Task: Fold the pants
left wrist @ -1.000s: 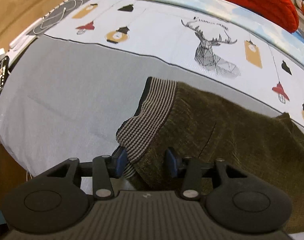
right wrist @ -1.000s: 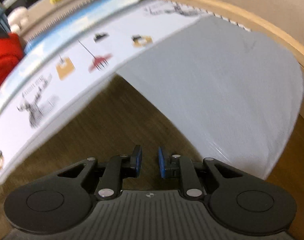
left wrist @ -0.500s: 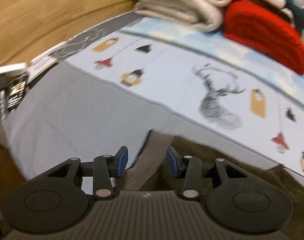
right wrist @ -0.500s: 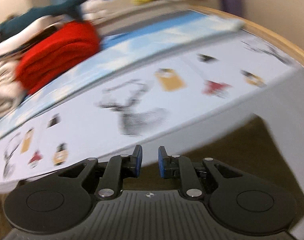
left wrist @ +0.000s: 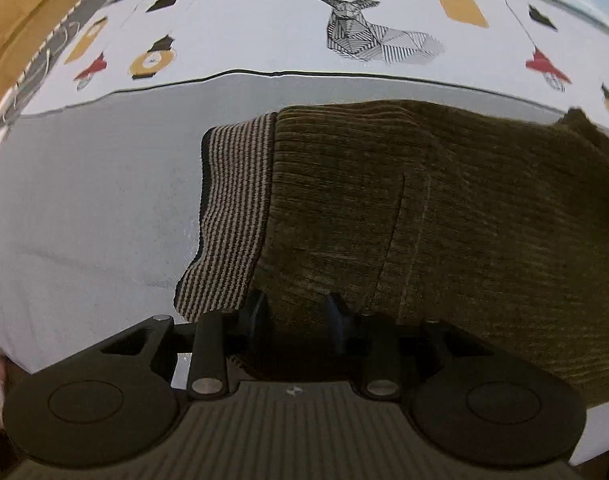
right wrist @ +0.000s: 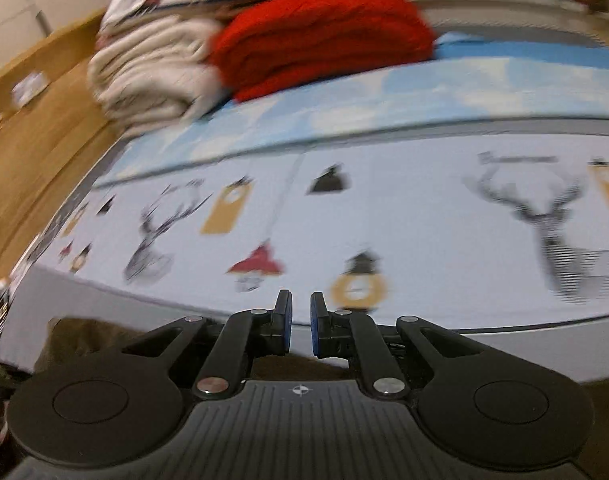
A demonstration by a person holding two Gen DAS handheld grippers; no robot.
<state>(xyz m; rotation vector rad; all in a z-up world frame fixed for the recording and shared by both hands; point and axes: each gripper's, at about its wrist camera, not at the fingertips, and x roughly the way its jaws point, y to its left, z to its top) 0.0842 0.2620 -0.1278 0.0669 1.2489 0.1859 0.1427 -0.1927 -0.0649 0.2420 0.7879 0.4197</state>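
**A:** What do the pants look like?

**B:** They are olive-green ribbed corduroy pants [left wrist: 404, 216] with a waistband of fine brown and tan stripes [left wrist: 232, 216]. They lie flat on the plain grey part of a bed sheet [left wrist: 88, 208], waistband to the left in the left wrist view, the legs running off to the right. A seam runs down the cloth near the middle. Beyond them the sheet turns pale, printed with a line-drawn deer head [left wrist: 368, 28], tags and lanterns.

**A:** And the left gripper?

**B:** The left gripper [left wrist: 294, 316] points steeply down at the near edge of the pants, just right of the waistband. Its jaws have just been closing, and the green cloth fills the gap between the blue pads [left wrist: 258, 314]. Whether they already pinch it I cannot tell.

**A:** The right one?

**B:** The right gripper [right wrist: 298, 330] has its jaws nearly together after closing, a thin slit left, with nothing between them. It hangs above the printed sheet, with a strip of the pants [right wrist: 80, 340] below and left of it. That view is blurred. A folded red knit [right wrist: 324, 28] and a cream blanket pile [right wrist: 152, 76] sit at the far side.
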